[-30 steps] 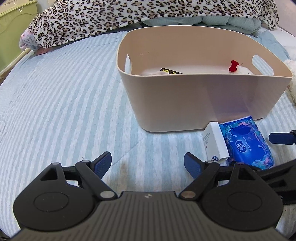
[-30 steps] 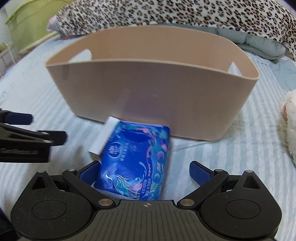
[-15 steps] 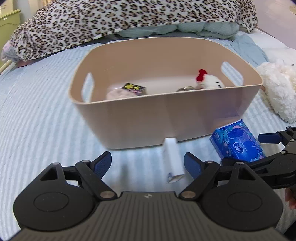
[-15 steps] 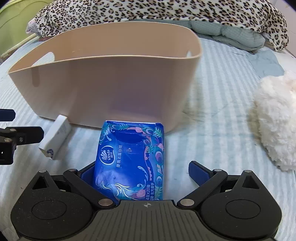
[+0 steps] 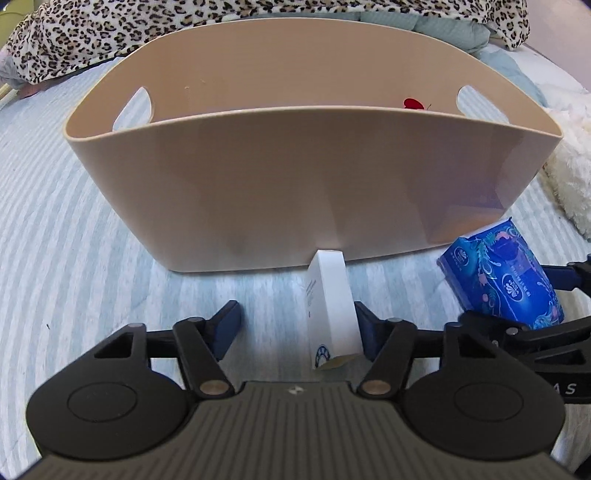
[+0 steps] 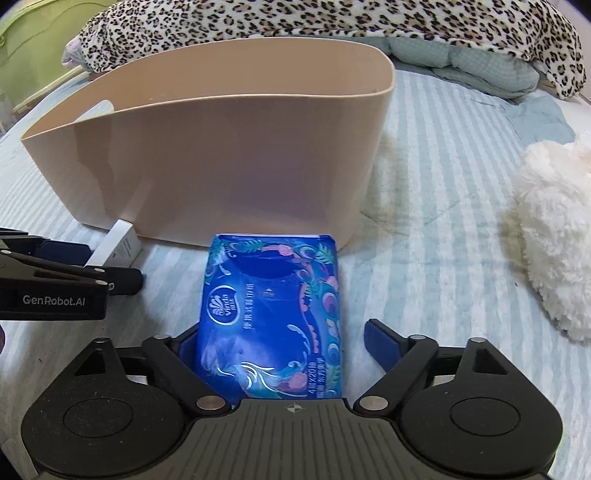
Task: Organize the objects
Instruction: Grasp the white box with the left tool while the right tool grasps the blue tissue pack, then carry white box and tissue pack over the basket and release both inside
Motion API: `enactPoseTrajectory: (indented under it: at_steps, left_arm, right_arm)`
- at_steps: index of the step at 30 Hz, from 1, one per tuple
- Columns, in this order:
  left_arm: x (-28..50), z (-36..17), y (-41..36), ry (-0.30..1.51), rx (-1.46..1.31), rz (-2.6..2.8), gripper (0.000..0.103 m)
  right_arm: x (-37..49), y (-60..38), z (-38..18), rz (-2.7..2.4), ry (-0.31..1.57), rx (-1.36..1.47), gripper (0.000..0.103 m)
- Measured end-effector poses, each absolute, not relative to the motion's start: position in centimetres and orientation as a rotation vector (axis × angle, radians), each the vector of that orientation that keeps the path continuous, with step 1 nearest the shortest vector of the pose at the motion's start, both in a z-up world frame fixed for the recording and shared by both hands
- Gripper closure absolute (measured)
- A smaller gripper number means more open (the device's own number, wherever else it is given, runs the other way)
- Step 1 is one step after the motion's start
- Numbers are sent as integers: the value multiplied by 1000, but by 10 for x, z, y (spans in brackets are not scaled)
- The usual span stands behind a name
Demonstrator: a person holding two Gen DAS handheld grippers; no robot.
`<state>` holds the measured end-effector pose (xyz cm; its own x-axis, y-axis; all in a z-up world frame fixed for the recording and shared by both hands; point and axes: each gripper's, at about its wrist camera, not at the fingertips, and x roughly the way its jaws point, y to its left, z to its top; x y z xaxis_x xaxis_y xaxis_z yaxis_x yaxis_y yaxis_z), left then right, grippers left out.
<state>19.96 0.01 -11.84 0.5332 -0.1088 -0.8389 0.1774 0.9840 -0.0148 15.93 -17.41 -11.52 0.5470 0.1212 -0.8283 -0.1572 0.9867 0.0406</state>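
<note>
A beige plastic basket point(image 5: 288, 177) stands on the striped bed; it also shows in the right wrist view point(image 6: 221, 162). A small white box point(image 5: 330, 306) lies in front of it, between the fingers of my open left gripper point(image 5: 295, 325), close to the right finger. A blue tissue pack point(image 6: 271, 317) lies between the fingers of my open right gripper point(image 6: 284, 343), touching the left finger. The pack also shows at the right of the left wrist view point(image 5: 502, 284). The white box shows in the right wrist view point(image 6: 118, 247) beside the left gripper.
A white plush toy point(image 6: 554, 229) lies on the bed to the right. A leopard-print blanket point(image 6: 332, 18) runs along the back. A red bow point(image 5: 413, 104) shows inside the basket. A green cabinet point(image 6: 26, 51) stands at far left.
My left gripper has moved forward and lower so the white box now sits between its fingers. My right gripper has closed in slightly on the blue pack.
</note>
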Motion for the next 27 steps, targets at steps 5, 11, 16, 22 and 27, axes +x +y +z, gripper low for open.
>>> enactPoseTrajectory:
  at_steps: [5,11,16,22,27]
  left_arm:
    - [197,-113,2,986,87,-200,84]
    - [185,-105,13,962,54,-200,87]
    - [168,-92,20,930,72,-208,88]
    - [151,-67,17,863,99,-232,88]
    - [142,-40,21,792,102,-242,88]
  right_arm:
    - [155,-167,-115,193,962,-54,41]
    - [145,-165,-109,199,953,-58,42]
    - [130,-169,-96,214,927,-50,42]
    - [110,-173,-69,232,866,-30,43]
    - [103,-178,-41,240,790,-16,43]
